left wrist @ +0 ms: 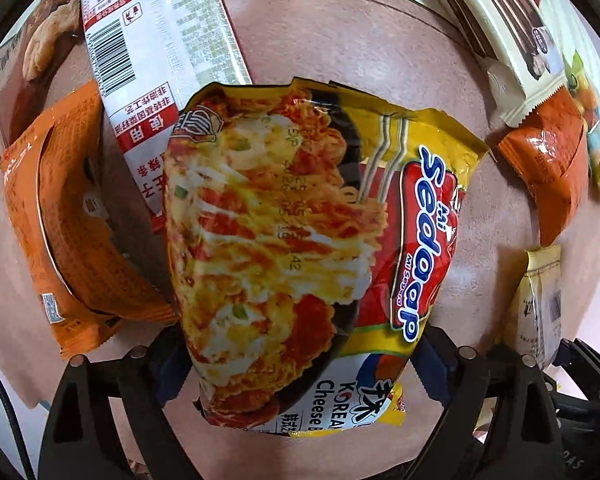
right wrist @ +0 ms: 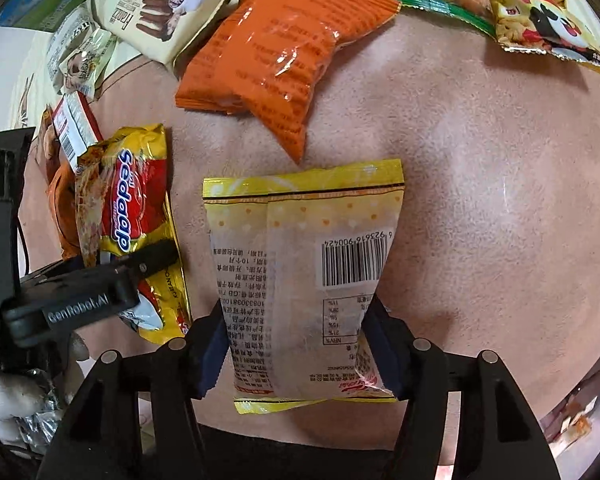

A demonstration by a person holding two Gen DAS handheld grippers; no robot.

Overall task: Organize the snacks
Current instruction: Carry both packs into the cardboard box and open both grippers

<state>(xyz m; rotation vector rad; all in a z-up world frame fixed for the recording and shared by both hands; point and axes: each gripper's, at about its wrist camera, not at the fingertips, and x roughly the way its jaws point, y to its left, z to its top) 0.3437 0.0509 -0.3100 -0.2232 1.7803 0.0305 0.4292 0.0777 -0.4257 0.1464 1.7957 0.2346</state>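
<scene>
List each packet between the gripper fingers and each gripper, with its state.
Mi Sedaap noodle packet: face up, between the left fingers.
Pale yellow packet: barcode side up, clamped by the right fingers.
Left gripper: jaws wide around the noodle packet.
Right gripper: shut on the pale yellow packet.

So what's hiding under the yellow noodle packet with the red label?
Under the yellow noodle packet, a white and red printed packet pokes out at its top left, and an orange foil bag lies beside it. Their covered parts cannot be seen.
</scene>
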